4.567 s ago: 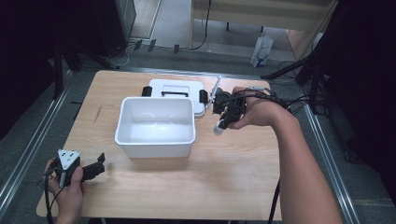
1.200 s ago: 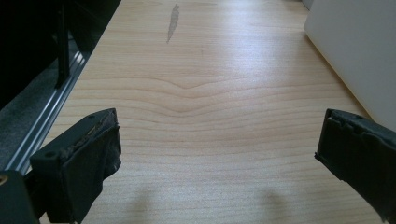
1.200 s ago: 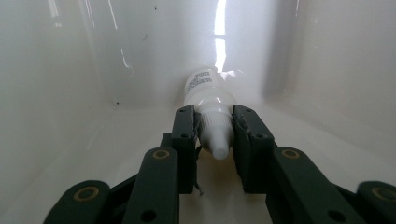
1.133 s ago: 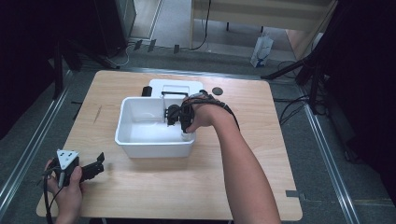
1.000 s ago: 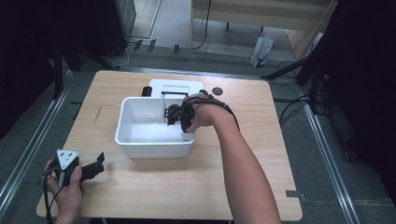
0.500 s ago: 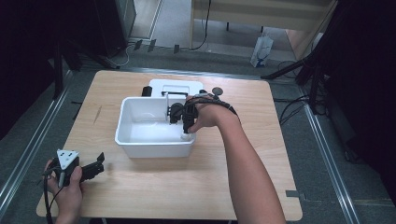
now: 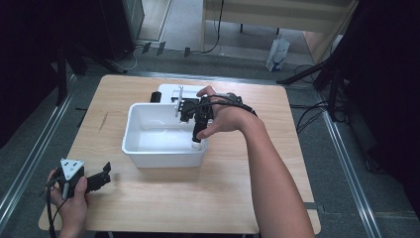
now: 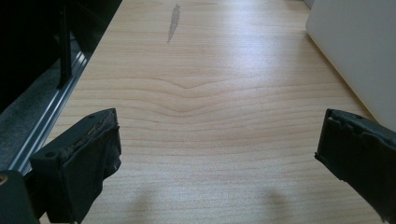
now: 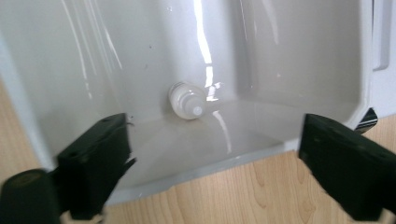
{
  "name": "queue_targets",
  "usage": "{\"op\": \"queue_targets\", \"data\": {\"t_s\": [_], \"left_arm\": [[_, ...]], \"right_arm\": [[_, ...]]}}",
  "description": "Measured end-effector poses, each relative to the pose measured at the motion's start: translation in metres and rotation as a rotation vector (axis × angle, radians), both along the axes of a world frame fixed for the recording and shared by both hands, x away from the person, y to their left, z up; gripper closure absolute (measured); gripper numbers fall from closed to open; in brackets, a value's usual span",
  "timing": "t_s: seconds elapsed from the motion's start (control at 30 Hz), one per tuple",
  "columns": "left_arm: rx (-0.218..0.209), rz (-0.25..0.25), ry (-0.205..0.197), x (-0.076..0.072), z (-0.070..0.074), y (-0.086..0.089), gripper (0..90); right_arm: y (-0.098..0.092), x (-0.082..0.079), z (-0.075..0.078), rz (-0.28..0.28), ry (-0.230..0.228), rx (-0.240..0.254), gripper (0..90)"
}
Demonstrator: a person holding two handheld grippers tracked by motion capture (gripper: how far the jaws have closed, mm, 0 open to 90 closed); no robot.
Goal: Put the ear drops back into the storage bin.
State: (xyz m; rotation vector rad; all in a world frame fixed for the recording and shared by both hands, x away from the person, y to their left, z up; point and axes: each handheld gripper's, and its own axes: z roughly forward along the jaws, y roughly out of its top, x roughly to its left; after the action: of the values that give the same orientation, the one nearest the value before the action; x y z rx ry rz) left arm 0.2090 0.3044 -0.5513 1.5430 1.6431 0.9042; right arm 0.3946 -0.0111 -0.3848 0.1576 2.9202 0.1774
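A: Where was the bottle [image 9: 187,100]?

B: It lay on its side on the floor of the bin [image 7: 143,158], in the corner nearest the right tongs [image 9: 212,163]. In the right gripper view its cap end pointed toward the camera, and nothing touched it.

A: And the right tongs, were they gripping it?

B: No. Their jaws were spread wide and held nothing. They hung over the bin's right rim, looking down inside. I judge they were placed so because the bottle belonged in the bin, and wide jaws fit a thing that is let go.

A: What about the left tongs [image 8: 219,154]?

B: They were also released, with only bare wood between the jaws. The person's hand [image 7: 69,198] kept them low at the front left corner of the surface [image 7: 237,198], well apart from the bin. I think they waited there so as not to block the other arm.

A: Was there something behind the bin?

B: A white lid [image 7: 171,91] lay flat just behind it, toward the far edge. Probably it was set aside to leave the bin open.
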Motion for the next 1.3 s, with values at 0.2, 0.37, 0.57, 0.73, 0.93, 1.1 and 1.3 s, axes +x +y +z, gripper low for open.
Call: {"op": "queue_targets", "data": {"t_s": [0.2,0.37,0.57,0.73,0.93,1.1,1.3], "left_arm": [[0.001,-0.003,0.001,0.000,0.000,0.000,0.4],[0.005,-0.006,0.003,0.000,0.000,0.000,0.4],[0.005,-0.008,0.003,0.000,0.000,-0.001,0.4],[0.004,-0.007,0.002,0.000,0.000,-0.001,0.4],[0.005,-0.005,0.002,0.000,0.000,-0.001,0.4],[0.006,-0.007,0.004,0.000,0.000,0.000,0.4],[0.007,-0.004,0.003,0.000,0.000,-0.001,0.4]], "right_arm": [[-0.014,-0.006,0.012,-0.001,-0.017,0.011,0.0],[-0.030,-0.007,0.014,-0.018,-0.020,0.001,0.0],[-0.055,-0.007,0.011,-0.061,-0.014,0.006,0.0],[-0.075,-0.010,0.004,-0.094,-0.006,0.002,0.0],[-0.092,-0.014,-0.004,-0.113,0.001,-0.002,0.0],[-0.108,-0.019,-0.018,-0.126,0.012,-0.005,0.0],[-0.127,-0.024,-0.037,-0.164,0.026,0.010,0.0]]}}
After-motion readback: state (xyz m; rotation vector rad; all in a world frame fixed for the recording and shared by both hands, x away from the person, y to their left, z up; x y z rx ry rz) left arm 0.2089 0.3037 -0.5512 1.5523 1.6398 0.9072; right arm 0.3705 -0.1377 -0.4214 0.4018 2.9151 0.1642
